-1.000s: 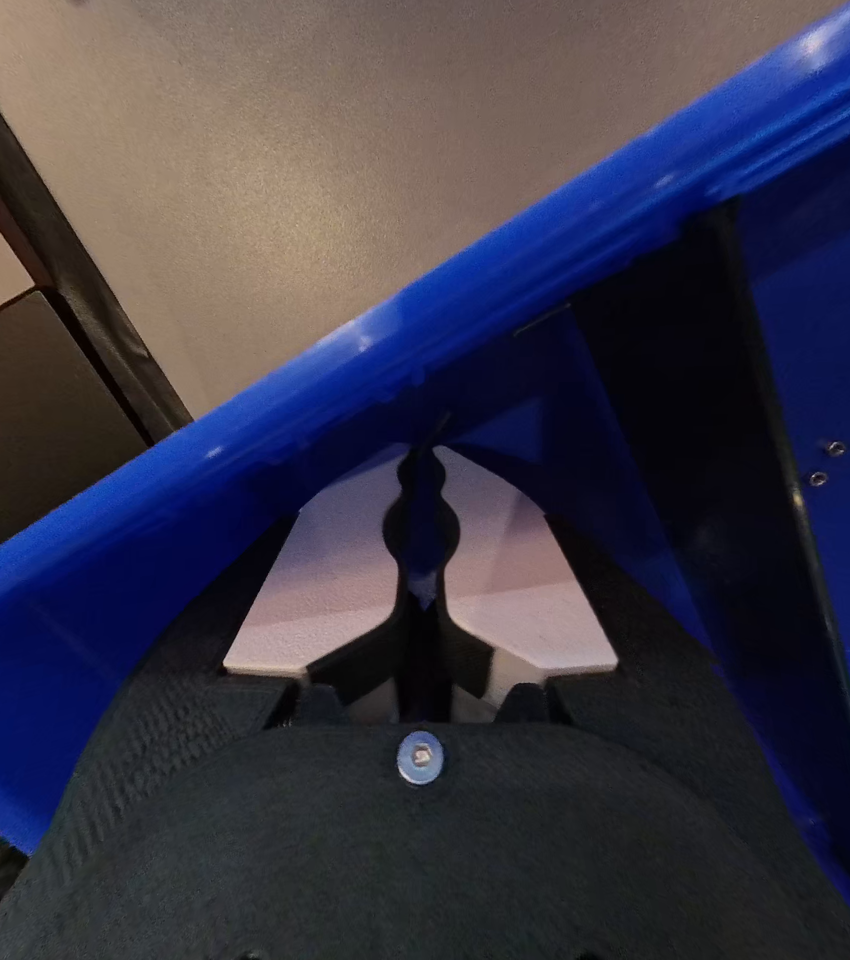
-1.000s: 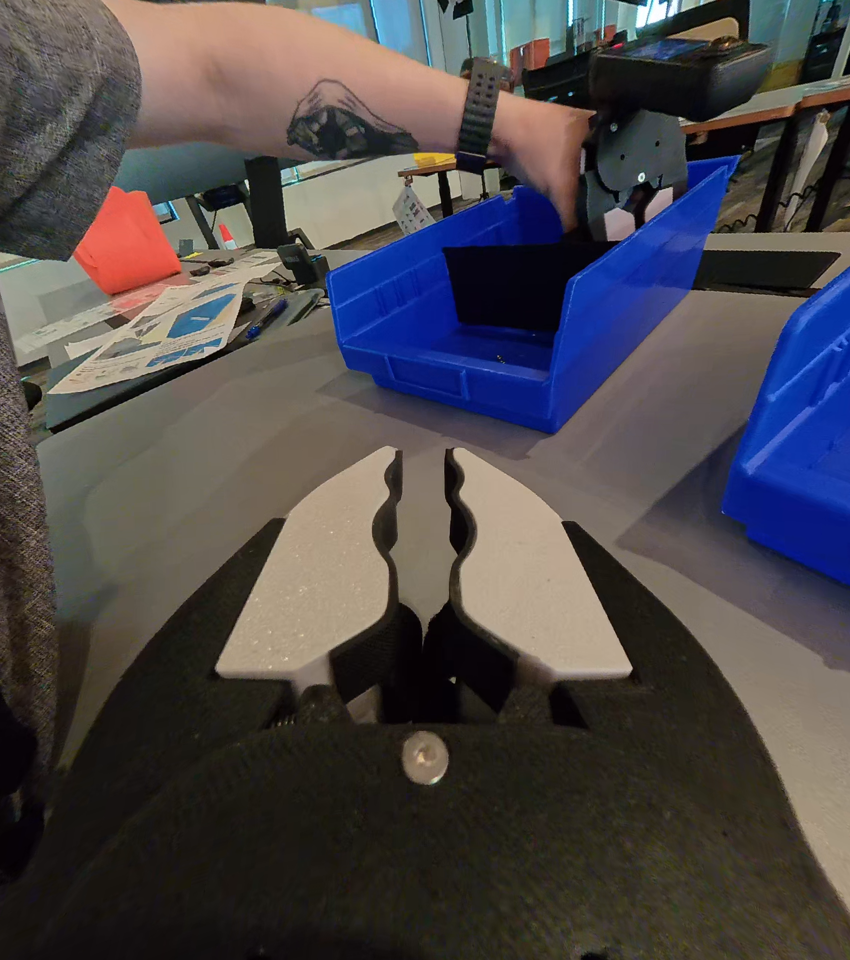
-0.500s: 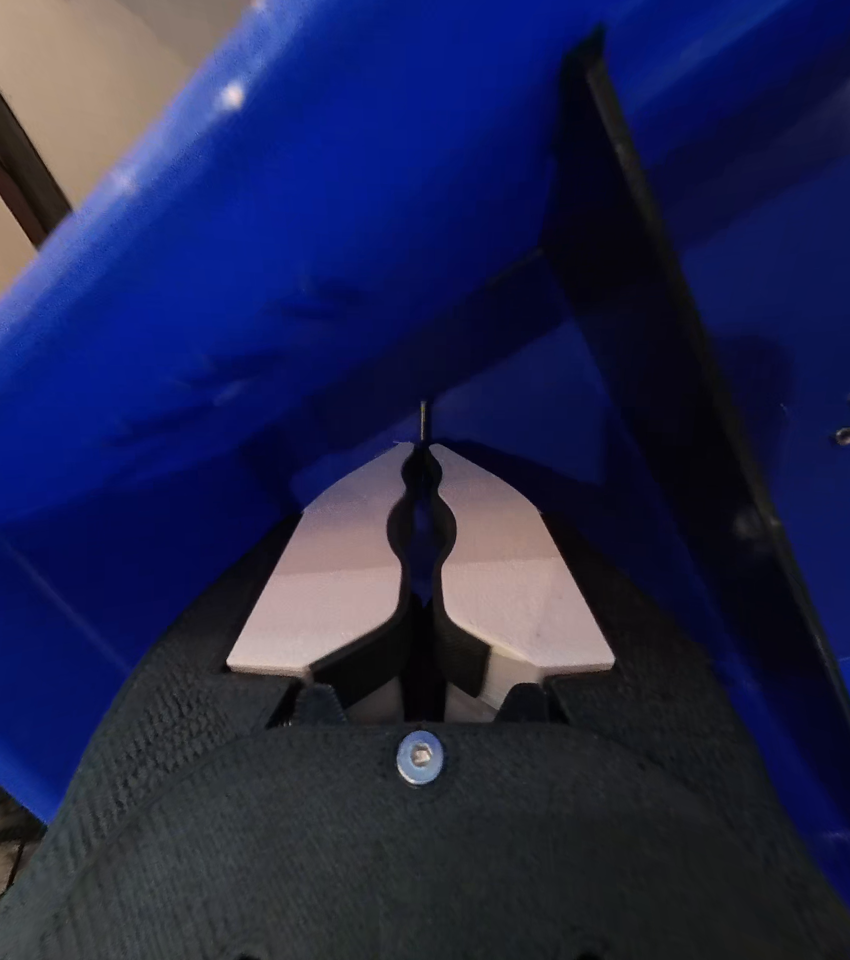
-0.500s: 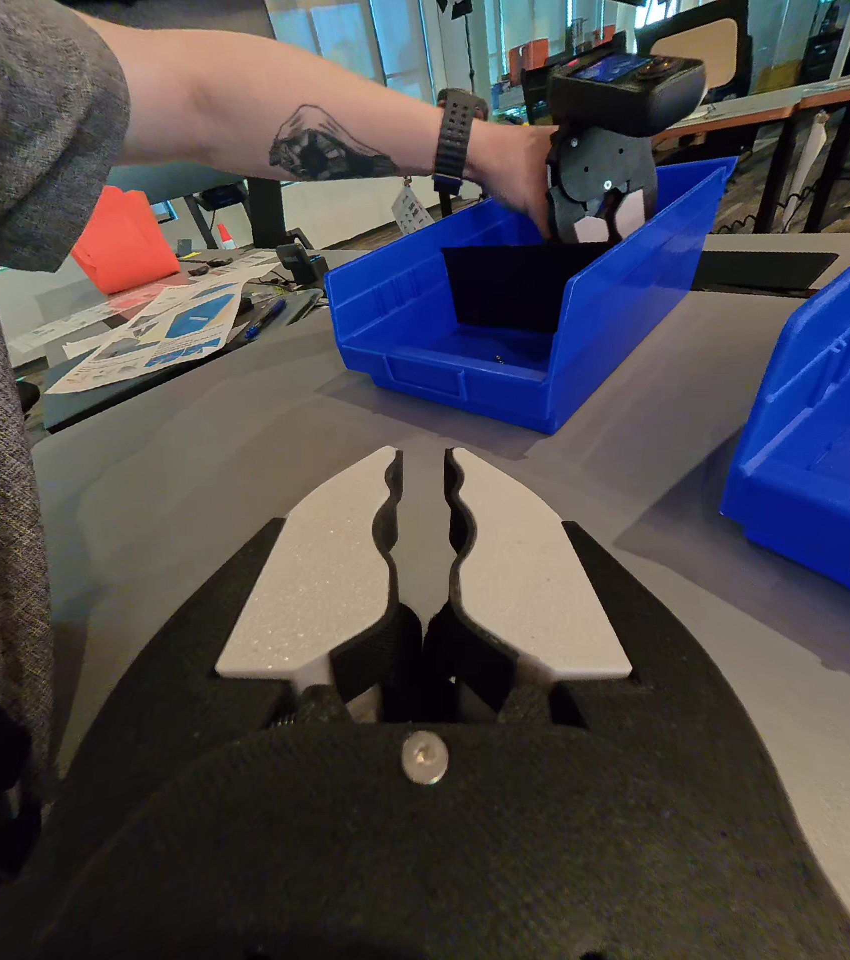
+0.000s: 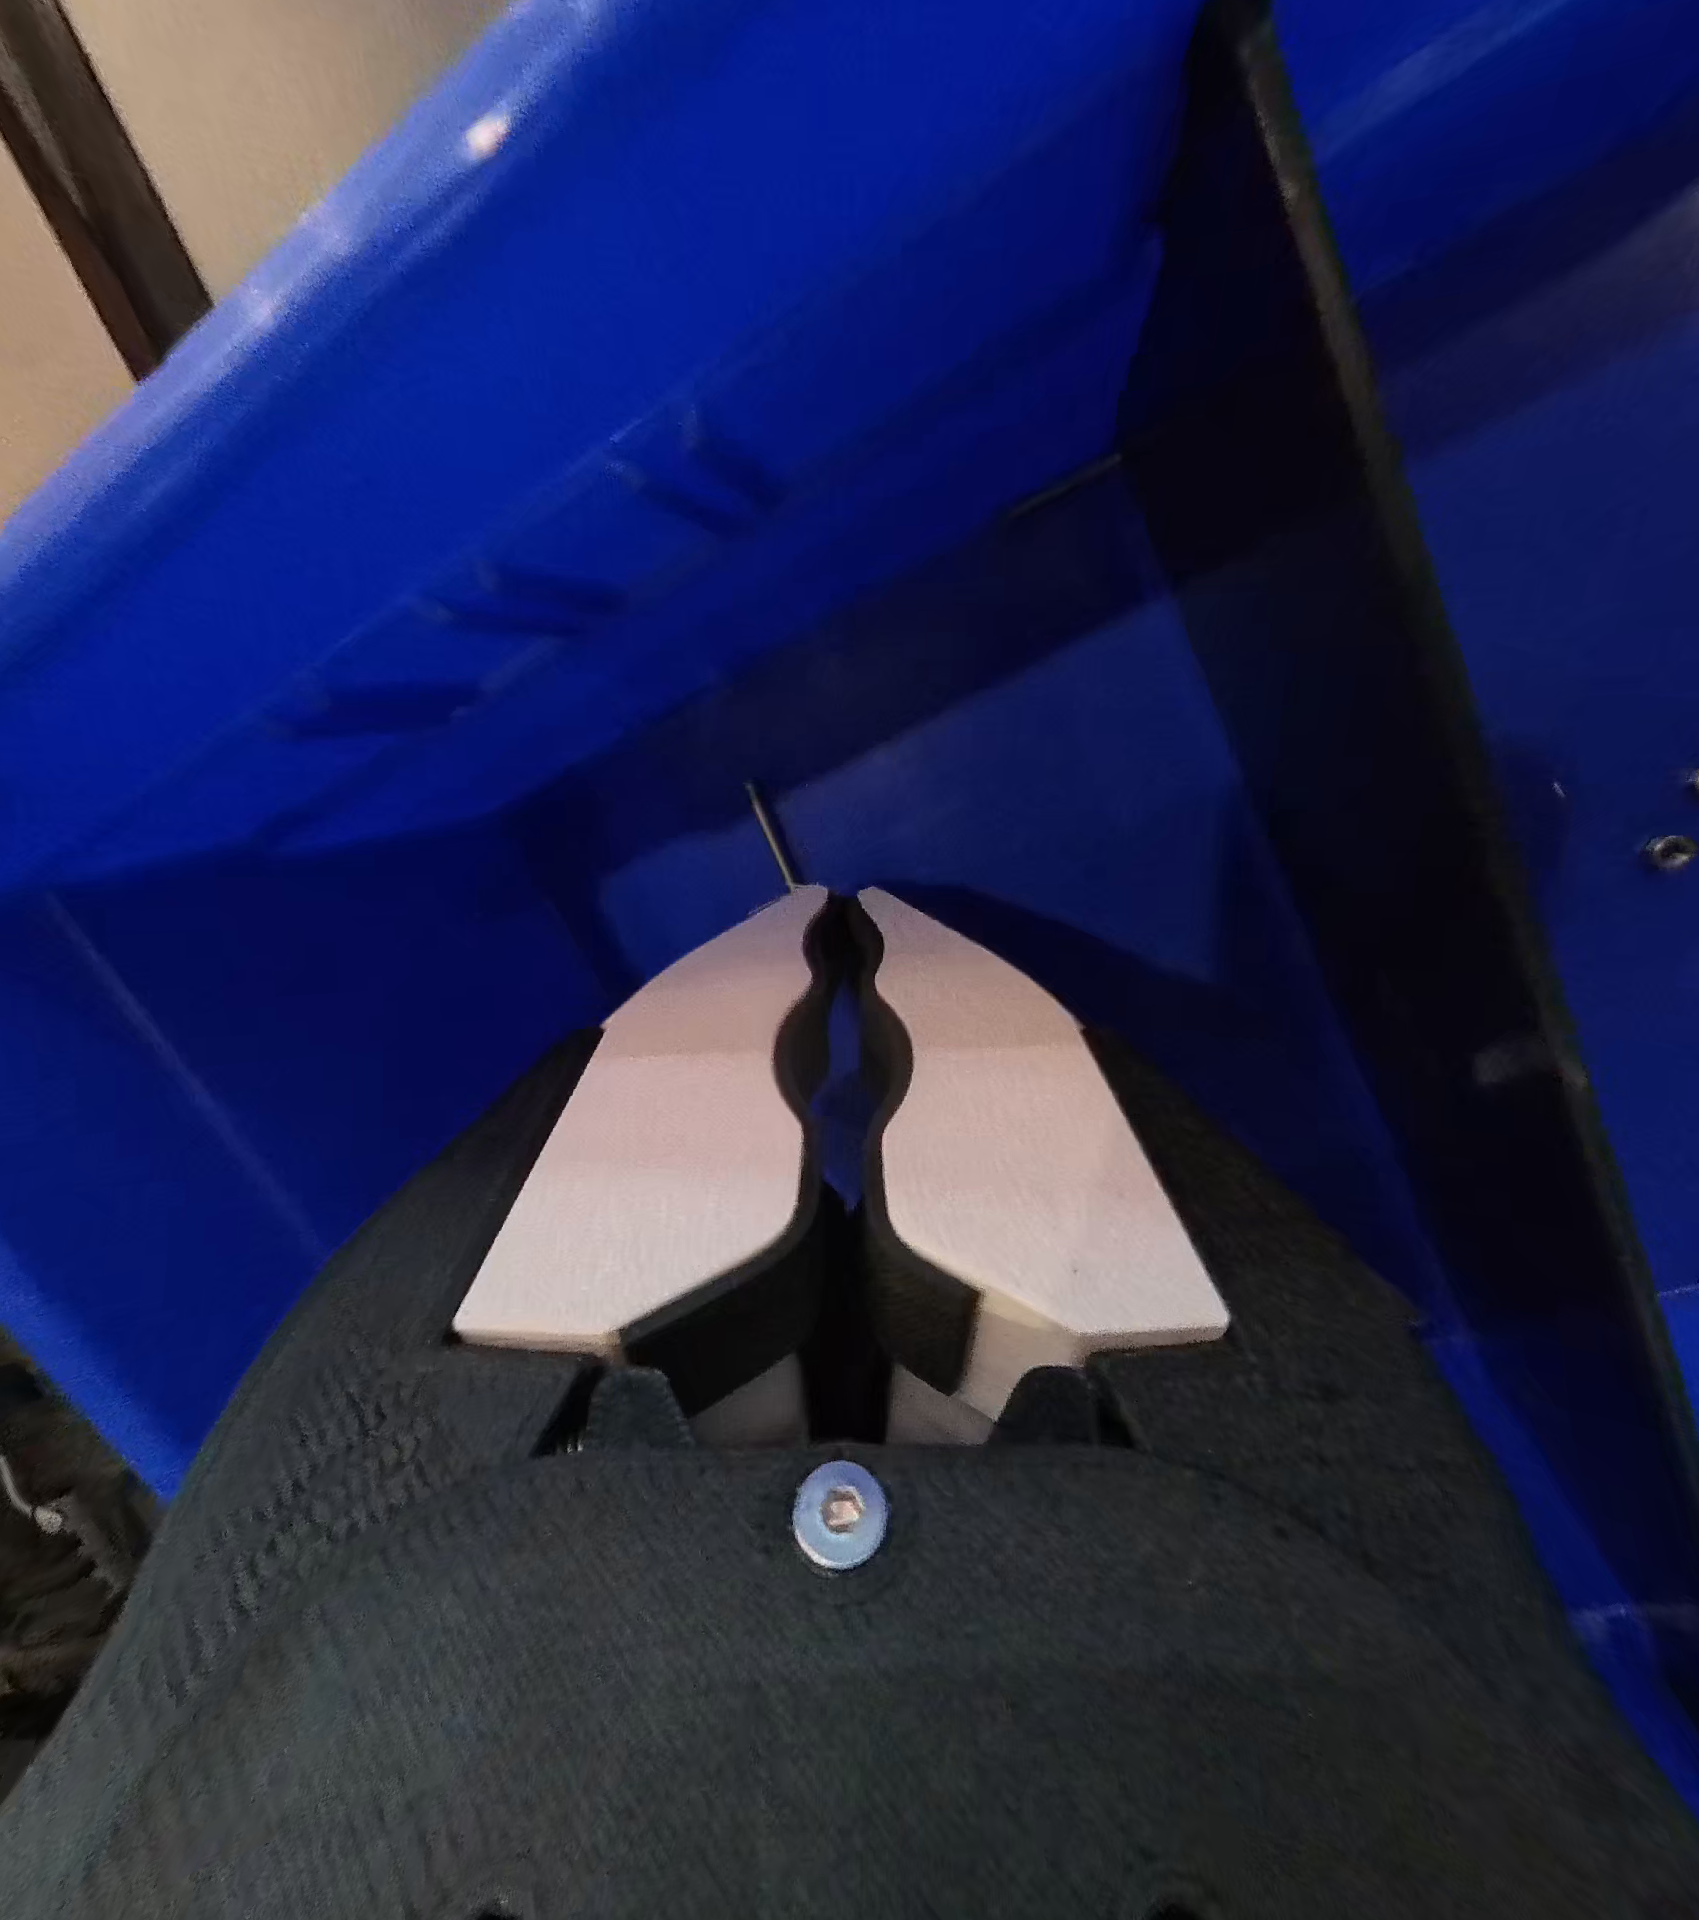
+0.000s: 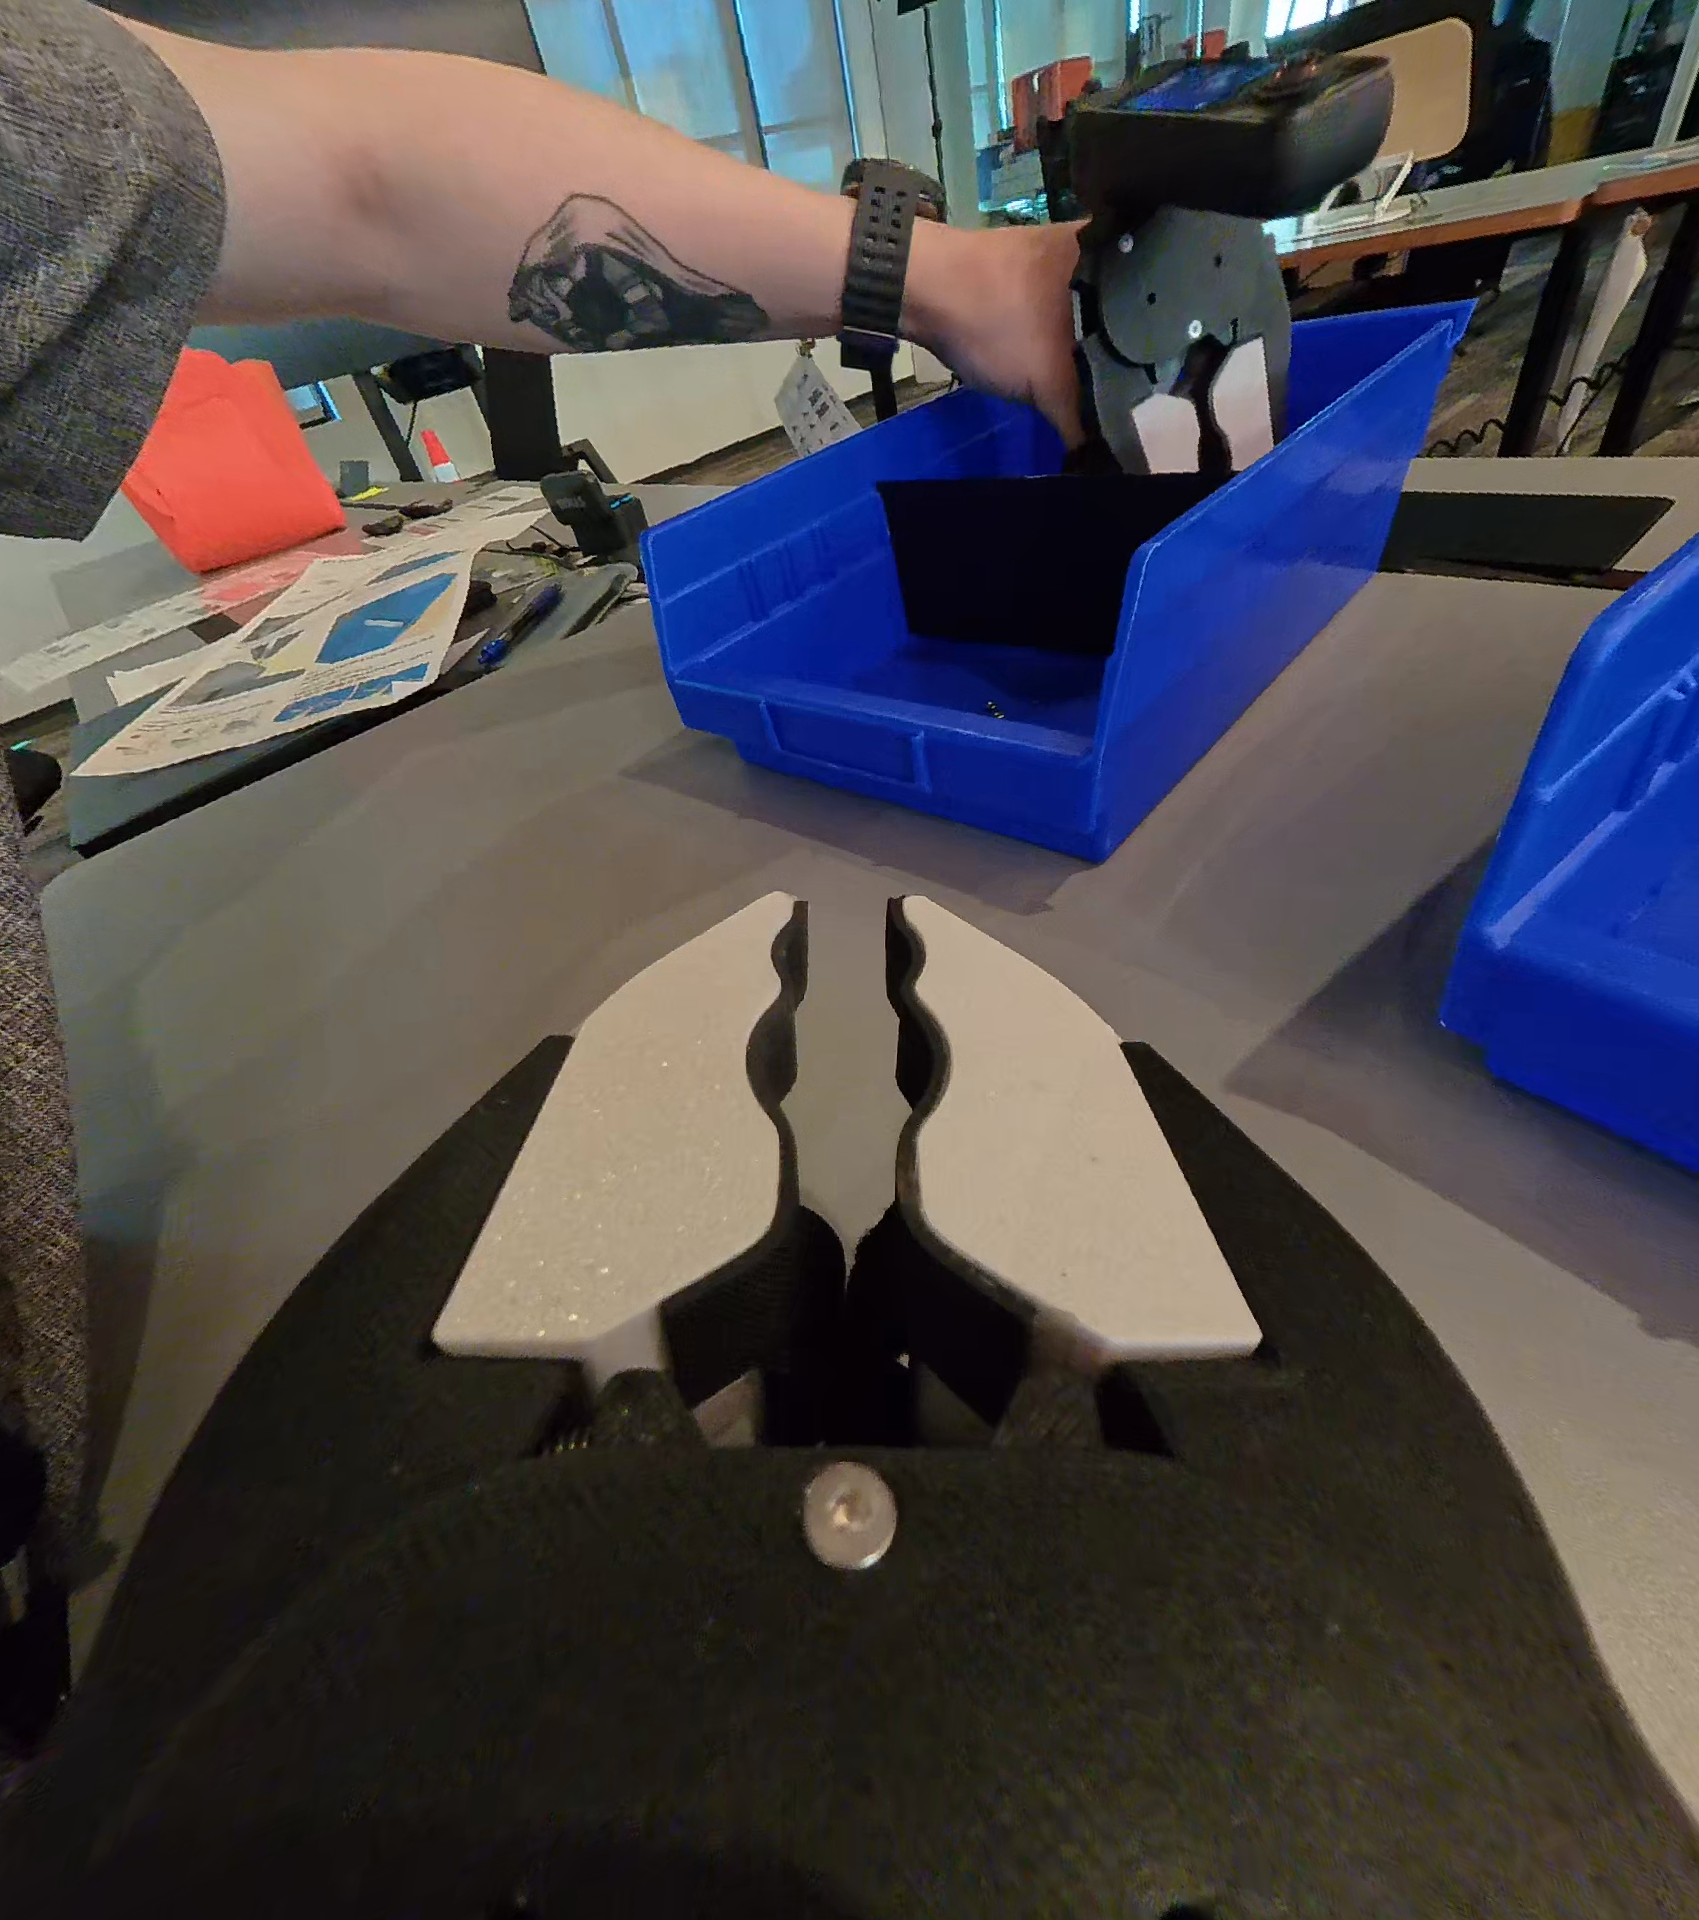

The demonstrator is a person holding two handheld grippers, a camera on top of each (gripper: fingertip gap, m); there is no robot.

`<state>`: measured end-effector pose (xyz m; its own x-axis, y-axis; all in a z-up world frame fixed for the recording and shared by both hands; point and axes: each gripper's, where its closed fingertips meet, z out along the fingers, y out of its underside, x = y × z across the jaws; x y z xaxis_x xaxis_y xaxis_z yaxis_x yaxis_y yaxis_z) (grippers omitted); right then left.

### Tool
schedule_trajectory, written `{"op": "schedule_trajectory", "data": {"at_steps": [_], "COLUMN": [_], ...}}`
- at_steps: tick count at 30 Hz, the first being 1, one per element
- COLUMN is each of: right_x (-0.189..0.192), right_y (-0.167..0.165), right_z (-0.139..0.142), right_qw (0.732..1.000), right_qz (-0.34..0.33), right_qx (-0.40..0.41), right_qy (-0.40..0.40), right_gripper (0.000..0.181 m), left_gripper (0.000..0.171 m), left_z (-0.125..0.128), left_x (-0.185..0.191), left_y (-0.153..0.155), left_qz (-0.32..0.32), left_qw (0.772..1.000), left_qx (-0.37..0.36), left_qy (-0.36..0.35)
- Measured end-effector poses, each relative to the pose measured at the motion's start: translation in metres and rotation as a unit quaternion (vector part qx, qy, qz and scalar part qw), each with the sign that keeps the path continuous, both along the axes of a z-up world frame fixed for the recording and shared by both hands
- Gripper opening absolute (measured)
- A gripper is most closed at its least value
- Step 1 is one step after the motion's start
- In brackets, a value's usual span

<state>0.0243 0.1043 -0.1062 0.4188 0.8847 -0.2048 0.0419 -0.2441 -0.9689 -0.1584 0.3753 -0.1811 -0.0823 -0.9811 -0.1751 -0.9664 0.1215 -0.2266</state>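
Flanking the left gripper (image 5: 840, 904) (jaws closed): blue bin (image 5: 616, 312), black divider (image 5: 1344, 727).

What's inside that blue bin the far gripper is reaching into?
A black divider stands across the blue bin, with two small metal nuts on the floor before it. Behind it, the right wrist view shows nothing.

Left gripper (image 5: 840, 902) fingers (image 5: 679, 1122) pinched together inside blue bin (image 5: 616, 312).

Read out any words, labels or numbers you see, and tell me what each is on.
Printed paper sheets on the left desk: too small to read.
White hanging tag: too small.
Small black device: label blurred.
Blue plastic bins: none visible.
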Motion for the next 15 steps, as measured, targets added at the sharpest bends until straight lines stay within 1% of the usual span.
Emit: {"op": "schedule_trajectory", "data": {"at_steps": [6,9,11,13,15], "right_x": [-0.002,-0.003,-0.004,-0.004,-0.005], "right_y": [0.0,0.0,0.0,0.0,0.0], "right_z": [0.001,0.001,0.001,0.001,0.001], "right_qw": [1.0,1.0,1.0,1.0,1.0], "right_qz": [0.001,0.003,0.001,0.0,-0.001], "right_qx": [0.0,0.0,0.0,0.001,0.001], "right_qy": [0.002,0.002,0.002,0.001,0.0], "right_gripper": [0.014,0.014,0.014,0.014,0.014], "left_gripper": [0.001,0.001,0.001,0.001,0.0], "left_z": [0.006,0.006,0.003,0.002,0.0], "left_x": [-0.008,-0.013,-0.019,-0.022,-0.021], "left_y": [0.0,0.002,0.011,0.019,0.021], "left_qz": [0.026,0.052,0.094,0.154,0.197], "left_qw": [1.0,0.999,0.996,0.988,0.98], "left_qx": [0.0,0.001,0.008,-0.006,-0.028], "left_qy": [-0.007,-0.007,0.001,-0.002,-0.01]}}
